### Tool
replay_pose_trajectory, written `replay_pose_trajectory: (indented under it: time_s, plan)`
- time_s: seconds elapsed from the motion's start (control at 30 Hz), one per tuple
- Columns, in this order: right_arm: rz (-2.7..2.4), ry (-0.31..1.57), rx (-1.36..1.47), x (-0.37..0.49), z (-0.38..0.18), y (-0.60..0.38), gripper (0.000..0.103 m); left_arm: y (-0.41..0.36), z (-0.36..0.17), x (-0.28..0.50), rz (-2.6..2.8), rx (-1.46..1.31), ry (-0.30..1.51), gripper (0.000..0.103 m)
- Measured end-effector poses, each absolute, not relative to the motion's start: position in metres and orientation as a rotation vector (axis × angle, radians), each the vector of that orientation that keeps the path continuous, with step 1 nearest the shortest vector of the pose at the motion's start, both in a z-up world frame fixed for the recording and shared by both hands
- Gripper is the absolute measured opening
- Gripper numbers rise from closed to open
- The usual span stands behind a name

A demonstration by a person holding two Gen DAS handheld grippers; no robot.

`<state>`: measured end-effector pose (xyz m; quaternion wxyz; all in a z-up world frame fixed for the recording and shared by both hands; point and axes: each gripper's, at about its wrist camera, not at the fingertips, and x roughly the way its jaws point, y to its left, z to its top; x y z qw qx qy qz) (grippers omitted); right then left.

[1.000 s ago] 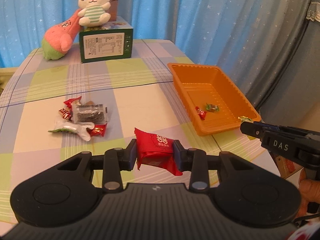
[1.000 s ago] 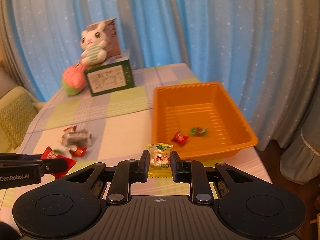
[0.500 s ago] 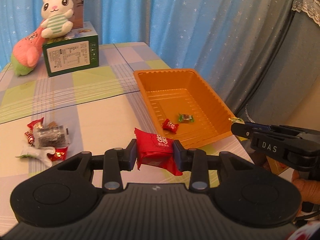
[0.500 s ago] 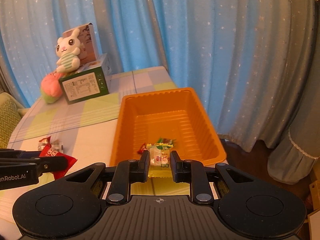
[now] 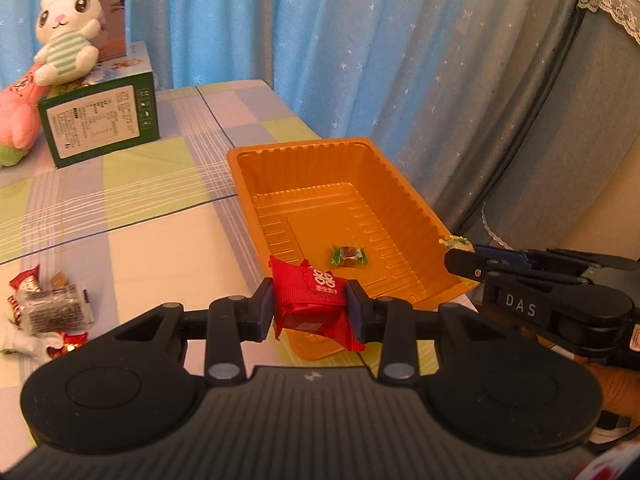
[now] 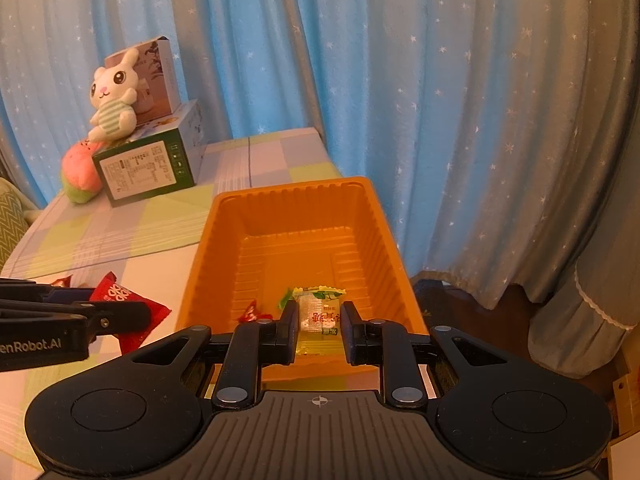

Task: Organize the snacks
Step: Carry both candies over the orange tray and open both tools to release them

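Observation:
My left gripper is shut on a red snack packet and holds it above the near left corner of the orange tray. My right gripper is over the tray's near end. Its jaws stand slightly apart around a yellow snack packet, with a gap on the right side. A green-wrapped candy and a small red candy lie in the tray. The left gripper with its red packet shows at the left of the right wrist view.
A pile of loose snacks lies on the checked tablecloth at the left. A green box with a plush rabbit on it stands at the back, beside a pink plush. Blue curtains hang behind the table's far and right edges.
Both grippers have moved right and forward toward the tray with their packets. The right gripper's jaws have widened a little around the yellow packet.

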<state>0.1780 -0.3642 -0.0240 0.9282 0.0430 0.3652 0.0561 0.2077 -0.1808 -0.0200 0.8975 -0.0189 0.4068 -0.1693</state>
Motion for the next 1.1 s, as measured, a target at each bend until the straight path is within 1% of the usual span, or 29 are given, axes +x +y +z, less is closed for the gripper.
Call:
replay_pose_trajectory:
  time_s: [0.47,0.53,0.57,1.1]
  plan:
    - [0.1,0.768,0.103,0.204,-0.042,-0.383,0.022,-0.206,-0.045,0.238,-0.384,-0.028,0.868,0.035]
    - [0.098,0.77,0.105,0.205,-0.043,-0.384,0.022,-0.207,-0.047,0.24,-0.384,-0.034,0.852,0.044]
    - [0.098,0.771,0.106,0.205,-0.044,-0.384,0.022,-0.207,-0.049,0.242,-0.379,-0.037,0.854,0.054]
    - [0.141,0.758,0.163,0.209,-0.04,-0.378,0.023,-0.175,-0.045,0.226,-0.315,-0.075,0.855,0.055]
